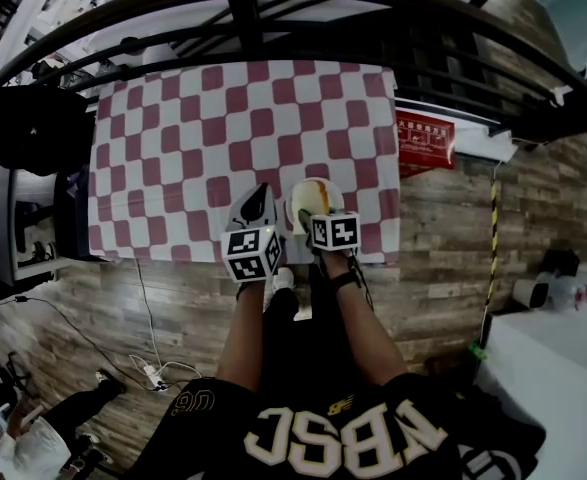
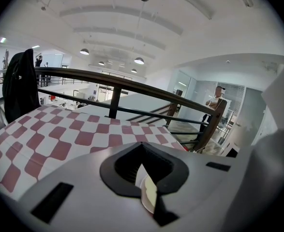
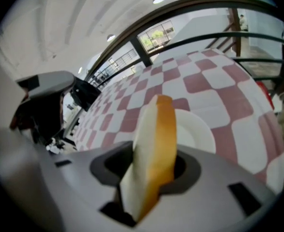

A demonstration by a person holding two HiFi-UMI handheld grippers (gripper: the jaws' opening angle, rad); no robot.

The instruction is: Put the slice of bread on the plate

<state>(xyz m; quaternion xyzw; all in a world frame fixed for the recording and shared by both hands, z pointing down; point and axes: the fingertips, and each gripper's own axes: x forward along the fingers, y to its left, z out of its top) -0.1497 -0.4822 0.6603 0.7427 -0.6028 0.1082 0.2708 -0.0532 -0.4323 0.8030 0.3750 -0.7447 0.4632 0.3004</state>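
Observation:
A slice of bread (image 3: pixel 156 149), white with a golden crust, stands on edge between the jaws of my right gripper (image 3: pixel 149 178), which is shut on it. Just beyond and below it lies the round white plate (image 3: pixel 196 129). In the head view the plate (image 1: pixel 295 206) sits near the front edge of the checked table, with the bread (image 1: pixel 317 190) over it and my right gripper (image 1: pixel 310 218) at its near side. My left gripper (image 1: pixel 260 198) hovers just left of the plate, its black fingers drawn to a point with nothing held. The plate rim (image 2: pixel 149 195) shows past its jaws.
A red-and-white checked cloth (image 1: pixel 193 138) covers the table. A dark curved railing (image 1: pixel 273 8) runs behind it. A black jacket (image 1: pixel 18 128) hangs at the left and a red sign (image 1: pixel 425 138) at the right. Cables (image 1: pixel 148 368) lie on the wooden floor.

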